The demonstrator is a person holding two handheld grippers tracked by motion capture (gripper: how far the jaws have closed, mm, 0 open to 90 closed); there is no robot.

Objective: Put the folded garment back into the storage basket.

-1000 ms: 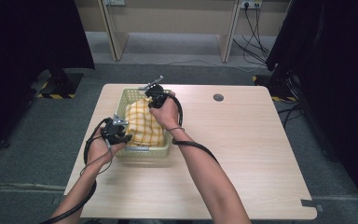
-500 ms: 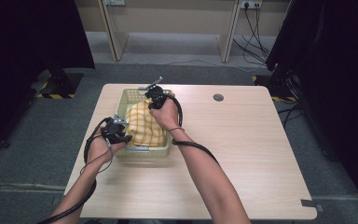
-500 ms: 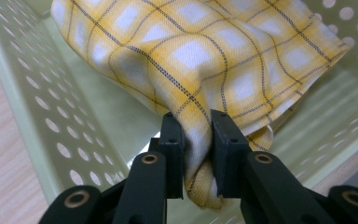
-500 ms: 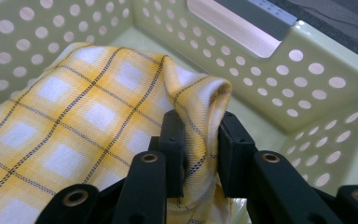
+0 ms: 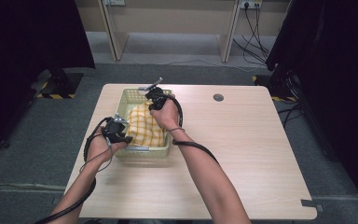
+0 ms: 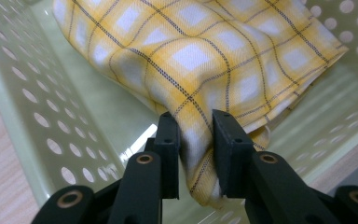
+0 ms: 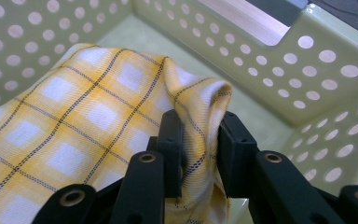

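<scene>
The table (image 5: 242,154) carries a green basket (image 5: 131,95) near its far left corner, and a yellow checked cloth (image 5: 144,128) lies inside it. The left tool (image 6: 195,140) pinches a fold at the cloth's near corner; its jaws have just been easing apart. The right tool (image 7: 199,140) grips a fold at the far end. If the jaws catch, the cloth could drag out unfolded, or the light basket tip.

Left gripper (image 5: 121,135) and right gripper (image 5: 153,99) held low, forearms reaching in from below; left jaws just opening, both pairs still narrow.
</scene>
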